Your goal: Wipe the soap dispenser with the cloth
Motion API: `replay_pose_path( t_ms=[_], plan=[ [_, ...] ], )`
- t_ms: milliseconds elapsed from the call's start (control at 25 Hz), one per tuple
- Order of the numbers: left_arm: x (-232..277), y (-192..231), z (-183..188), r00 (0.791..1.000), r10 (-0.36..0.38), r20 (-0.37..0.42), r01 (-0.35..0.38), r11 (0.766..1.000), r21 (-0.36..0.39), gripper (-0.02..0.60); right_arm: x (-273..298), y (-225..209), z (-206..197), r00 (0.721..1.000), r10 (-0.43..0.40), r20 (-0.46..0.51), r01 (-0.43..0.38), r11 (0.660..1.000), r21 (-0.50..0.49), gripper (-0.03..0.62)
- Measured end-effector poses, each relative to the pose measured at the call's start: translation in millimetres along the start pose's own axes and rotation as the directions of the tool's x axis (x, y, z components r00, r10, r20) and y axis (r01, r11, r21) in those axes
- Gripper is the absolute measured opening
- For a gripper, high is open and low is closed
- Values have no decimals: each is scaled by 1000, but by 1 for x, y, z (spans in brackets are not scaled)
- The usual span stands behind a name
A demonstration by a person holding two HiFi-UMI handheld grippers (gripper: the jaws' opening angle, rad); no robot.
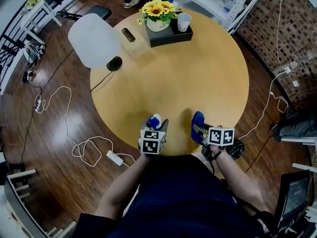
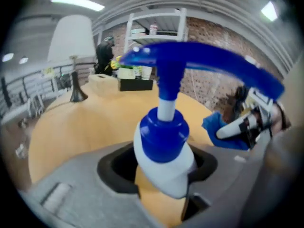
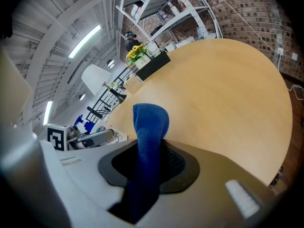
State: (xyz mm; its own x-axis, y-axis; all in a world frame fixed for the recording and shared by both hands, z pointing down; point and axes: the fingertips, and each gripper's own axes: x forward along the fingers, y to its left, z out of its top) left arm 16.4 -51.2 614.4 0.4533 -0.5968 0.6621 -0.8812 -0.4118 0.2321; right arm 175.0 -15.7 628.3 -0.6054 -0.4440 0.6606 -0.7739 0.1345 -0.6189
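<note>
Fingers of the left gripper [image 2: 161, 175] clamp the tilted soap dispenser [image 2: 164, 148]; right gripper [image 3: 152, 167] (at three o'clock) pinches the cloth [image 3: 150, 125].

My left claw [image 1: 155, 125] slopes forward and down, its jaws pressed on either side of the soap dispenser [image 2: 164, 163], which leans between them. My right claw [image 1: 199, 129] sits just to its right at the same slope. Its jaws pinch the cloth [image 3: 148, 141], and a fold stands past the tips. My left forearm [image 1: 121, 192] and right forearm [image 1: 240, 182] trail back behind them.
</note>
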Motion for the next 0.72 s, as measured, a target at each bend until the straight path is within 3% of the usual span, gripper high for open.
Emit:
replay_pose_path(
  t_ms=[40,80,120,200,240,320,400,480,560,600,720],
  plan=[
    [-9,7,6,999,-24,27,27,991,-134,239,-1,2,2,1000,6,2,-6,1000,-3,104],
    [-18,15,13,996,-51,73,69,960,-271,238,-2,5,6,1000,15,6,-15,1000,-6,104],
    [-28,22,22,987,-80,136,129,908,-399,238,-2,9,10,1000,28,13,-28,1000,-10,104],
    [-50,32,42,949,-127,290,282,756,-591,238,-3,23,20,998,57,36,-56,998,-22,104],
    [-63,34,54,921,-140,363,357,677,-644,238,-4,34,28,996,77,52,-75,997,-31,104],
    [-93,38,82,862,-150,485,482,540,-690,237,-5,66,46,985,145,93,-140,988,-60,104],
    [-122,40,110,781,-154,605,611,391,-689,236,-10,110,69,959,248,139,-232,965,-122,104],
    [-148,47,130,698,-151,700,709,280,-647,236,-21,159,91,916,361,174,-320,920,-226,104],
    [-169,53,145,626,-154,764,777,208,-594,235,-36,208,106,866,466,181,-386,854,-350,104],
    [-178,54,150,598,-160,785,800,187,-571,235,-43,229,108,842,512,169,-414,814,-407,104],
    [-196,53,161,550,-194,812,834,171,-524,233,-52,273,102,794,601,90,-466,699,-543,103]
  ],
)
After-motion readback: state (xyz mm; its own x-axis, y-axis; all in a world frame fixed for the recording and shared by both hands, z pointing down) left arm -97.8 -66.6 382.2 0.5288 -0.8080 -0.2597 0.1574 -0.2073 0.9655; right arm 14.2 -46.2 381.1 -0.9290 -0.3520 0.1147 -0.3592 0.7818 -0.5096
